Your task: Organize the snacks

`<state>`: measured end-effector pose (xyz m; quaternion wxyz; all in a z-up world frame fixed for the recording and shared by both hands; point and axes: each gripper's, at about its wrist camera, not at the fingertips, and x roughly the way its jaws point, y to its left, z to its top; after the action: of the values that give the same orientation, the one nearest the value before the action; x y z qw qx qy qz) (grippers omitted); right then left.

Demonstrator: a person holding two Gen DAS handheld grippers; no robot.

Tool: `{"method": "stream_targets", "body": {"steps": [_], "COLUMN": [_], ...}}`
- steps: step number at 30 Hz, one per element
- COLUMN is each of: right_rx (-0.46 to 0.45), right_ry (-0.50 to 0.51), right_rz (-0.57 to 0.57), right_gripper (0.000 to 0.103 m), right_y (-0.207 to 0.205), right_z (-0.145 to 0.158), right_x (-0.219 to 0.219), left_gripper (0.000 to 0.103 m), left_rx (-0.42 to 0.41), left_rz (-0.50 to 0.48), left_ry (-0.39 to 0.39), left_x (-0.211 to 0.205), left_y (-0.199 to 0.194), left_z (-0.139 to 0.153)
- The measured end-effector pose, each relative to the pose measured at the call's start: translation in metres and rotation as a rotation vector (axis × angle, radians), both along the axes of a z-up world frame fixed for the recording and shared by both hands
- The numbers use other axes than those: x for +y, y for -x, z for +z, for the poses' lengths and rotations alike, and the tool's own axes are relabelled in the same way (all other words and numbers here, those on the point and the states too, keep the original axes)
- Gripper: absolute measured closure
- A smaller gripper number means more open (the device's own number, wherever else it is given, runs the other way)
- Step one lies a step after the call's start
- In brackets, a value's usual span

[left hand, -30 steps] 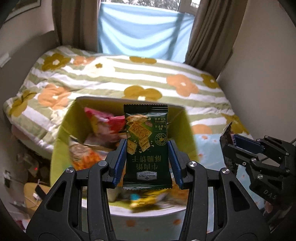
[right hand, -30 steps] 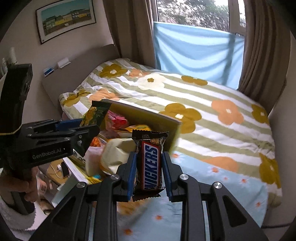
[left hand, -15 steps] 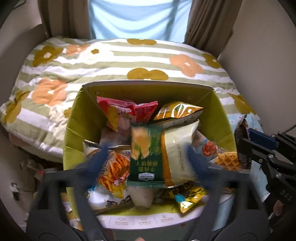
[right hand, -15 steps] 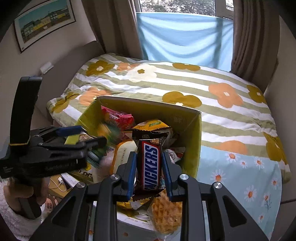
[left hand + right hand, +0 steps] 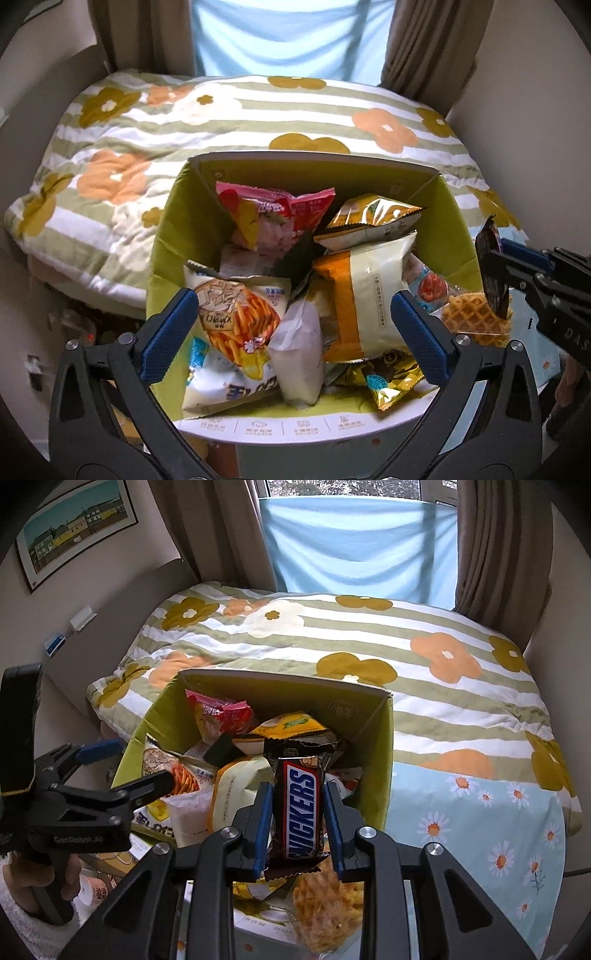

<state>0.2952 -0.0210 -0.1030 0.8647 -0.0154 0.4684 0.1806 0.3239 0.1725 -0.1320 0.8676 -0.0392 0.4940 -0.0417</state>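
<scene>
A green cardboard box [image 5: 456,236] full of snack packets stands at the foot of the bed; it also shows in the right wrist view [image 5: 380,775]. My left gripper [image 5: 295,336] is open and empty, its blue pads wide apart above the box's near side. My right gripper [image 5: 297,823] is shut on a Snickers bar [image 5: 301,808] and holds it upright over the box's near right corner. The right gripper shows at the right edge of the left wrist view [image 5: 517,266]. The green cracker packet is not in sight among the packets.
A waffle packet [image 5: 476,321] lies at the box's near right corner. The bed with a flowered striped quilt [image 5: 369,635] lies behind the box. Curtains and a blue cloth are at the window. Clutter sits on the floor at the left [image 5: 74,325].
My left gripper has opened and let the green cracker packet drop into the box. Both grippers have moved forward over the box. The right gripper still holds the Snickers bar.
</scene>
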Motion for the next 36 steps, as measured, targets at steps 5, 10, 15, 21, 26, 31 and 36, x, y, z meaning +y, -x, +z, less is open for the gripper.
{"method": "stream_targets", "body": {"steps": [5, 10, 15, 21, 26, 31, 36], "right_rx": [0.015, -0.040, -0.058, -0.072, -0.094, -0.146, -0.241], "right_ry": [0.001, 0.005, 0.007, 0.003, -0.017, -0.015, -0.015], "right_rz": [-0.008, -0.002, 0.007, -0.022, -0.059, -0.078, -0.137], "right_gripper": [0.074, 0.000, 0.000, 0.000, 0.000, 0.000, 0.000], "right_y": [-0.009, -0.002, 0.009, 0.016, 0.025, 0.046, 0.086], "right_z": [-0.004, -0.002, 0.001, 0.005, 0.017, 0.043, 0.082], "right_x": [0.002, 0.005, 0.006, 0.003, 0.000, -0.007, -0.034], "left_gripper": [0.000, 0.000, 0.000, 0.000, 0.000, 0.000, 0.000], "left_rx": [-0.011, -0.039, -0.047, -0.067, -0.085, -0.154, -0.234], "left_rz": [0.023, 0.030, 0.034, 0.014, 0.006, 0.016, 0.042], "left_ry": [-0.001, -0.077, -0.086, -0.083, -0.080, -0.082, -0.071], "left_x": [0.002, 0.002, 0.007, 0.006, 0.003, -0.007, -0.025], "left_y": [0.006, 0.017, 0.028, 0.034, 0.040, 0.060, 0.097], "left_z": [0.003, 0.007, 0.008, 0.012, 0.020, 0.045, 0.082]}}
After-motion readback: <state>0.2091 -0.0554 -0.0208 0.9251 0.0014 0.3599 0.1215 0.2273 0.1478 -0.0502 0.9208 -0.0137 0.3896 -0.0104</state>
